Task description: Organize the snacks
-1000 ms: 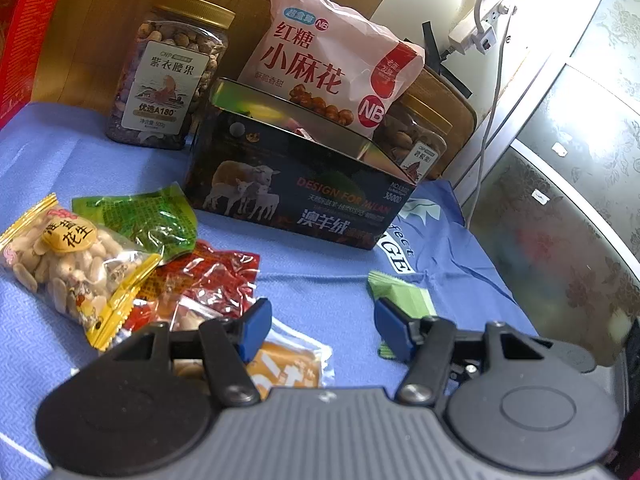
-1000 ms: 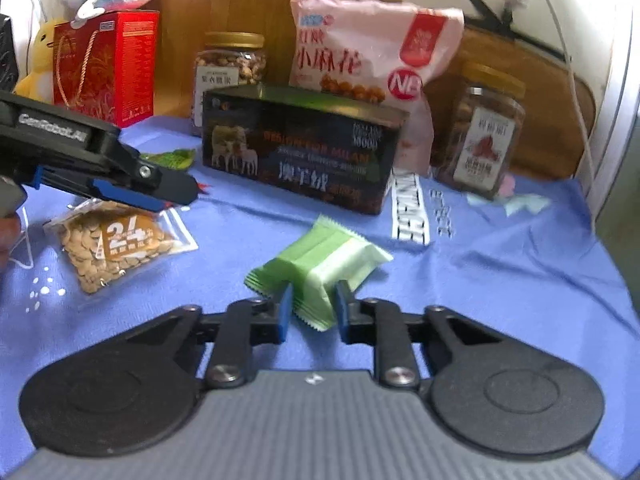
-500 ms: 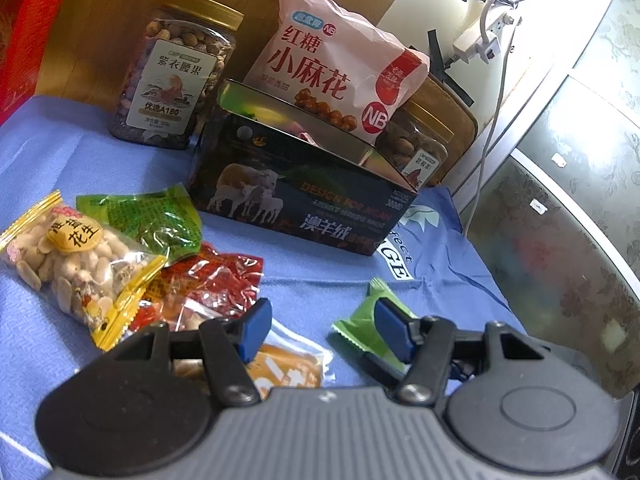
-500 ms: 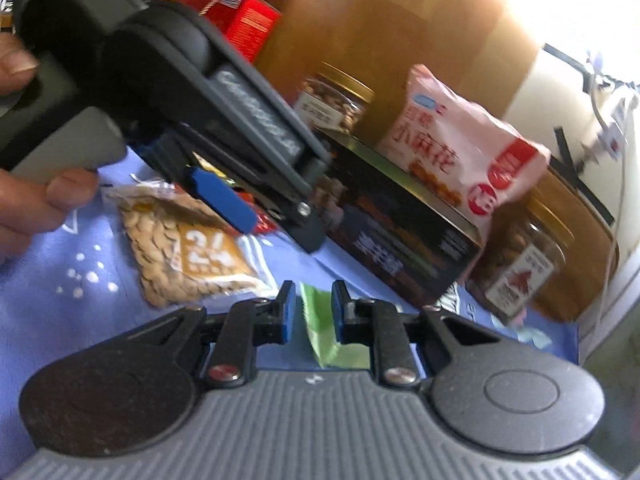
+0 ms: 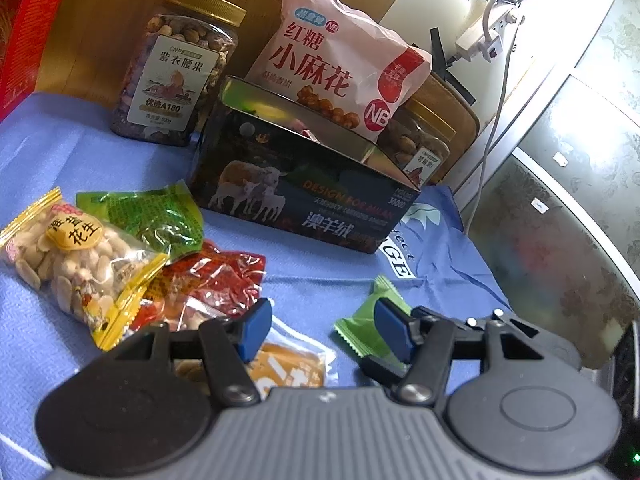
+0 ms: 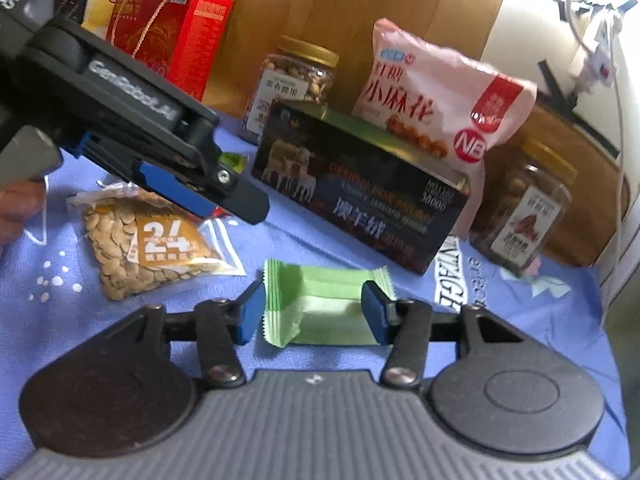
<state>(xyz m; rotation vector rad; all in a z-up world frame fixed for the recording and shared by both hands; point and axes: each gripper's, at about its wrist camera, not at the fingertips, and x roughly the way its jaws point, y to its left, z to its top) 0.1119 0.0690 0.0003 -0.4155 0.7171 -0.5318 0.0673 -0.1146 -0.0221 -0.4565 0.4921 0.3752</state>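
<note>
A light green snack packet [image 6: 320, 304] lies on the blue cloth between the open jaws of my right gripper [image 6: 314, 316]; they do not touch it. It also shows in the left wrist view [image 5: 360, 320], behind the right fingertip. My left gripper [image 5: 324, 330] is open and empty above a seed packet [image 5: 288, 372]; it shows from the side in the right wrist view [image 6: 208, 196]. An open dark tin box [image 5: 304, 196] stands behind. A peanut bag [image 5: 76, 256], a green packet [image 5: 156, 220] and a red packet [image 5: 216, 280] lie at the left.
Behind the tin stand a nut jar [image 5: 176, 72], a pink bag of twists [image 5: 340, 68] and a second jar [image 6: 524, 208]. A red gift box [image 6: 172, 36] stands at the back left. The seed packet [image 6: 148, 244] lies left of the green packet. The cloth edge drops off at the right.
My right gripper has opened and let go of the green packet, which now lies flat on the cloth. The left gripper has stayed open and barely moved.
</note>
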